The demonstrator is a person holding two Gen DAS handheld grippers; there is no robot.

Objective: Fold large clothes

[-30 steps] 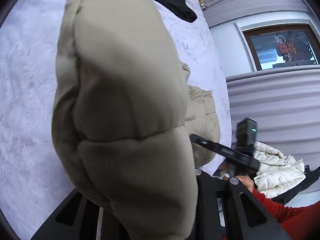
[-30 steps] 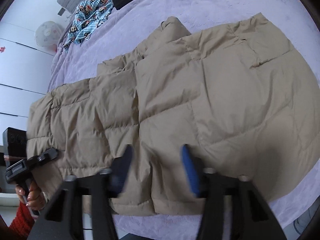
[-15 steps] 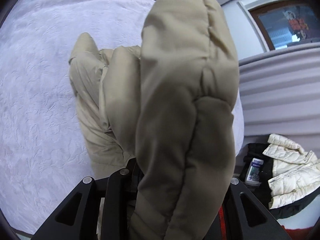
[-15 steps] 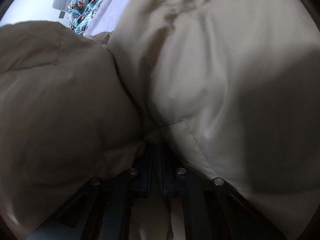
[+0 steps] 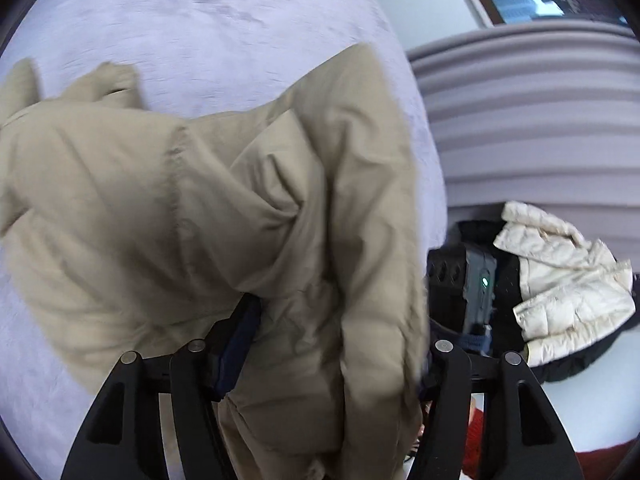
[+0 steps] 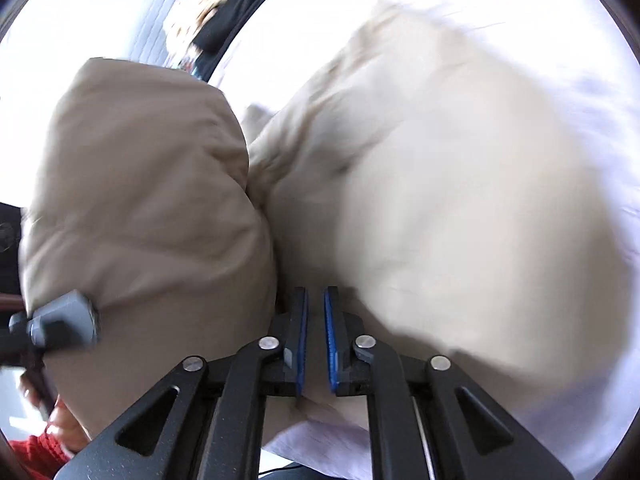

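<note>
The tan puffer jacket (image 5: pixel 208 216) is bunched on the lavender bedspread (image 5: pixel 208 28), filling the centre and left of the left wrist view, with a thick fold running down between the fingers at the bottom of the frame. The left gripper (image 5: pixel 332 344) has just been opening: its jaws stand well apart, the padding is still between them, and they no longer look to be pinching it. In the right wrist view the jacket swells across most of the frame. The right gripper (image 6: pixel 315 336) shows its blue pads close together at the lower centre, and its jaws have just been opening a little. Fabric lies in that narrow slot, but the blur makes it hard to say whether the pads still press on it; I cannot tell.

This looks like the release at the end of a fold. To do it well, I'd judge both grippers should let the bulk settle flat before backing out, drawing straight back along the fingers so the puffy fabric does not drag and spring open.

A cream jacket (image 5: pixel 568 272) lies at the right of the left wrist view, off the bed.
</note>
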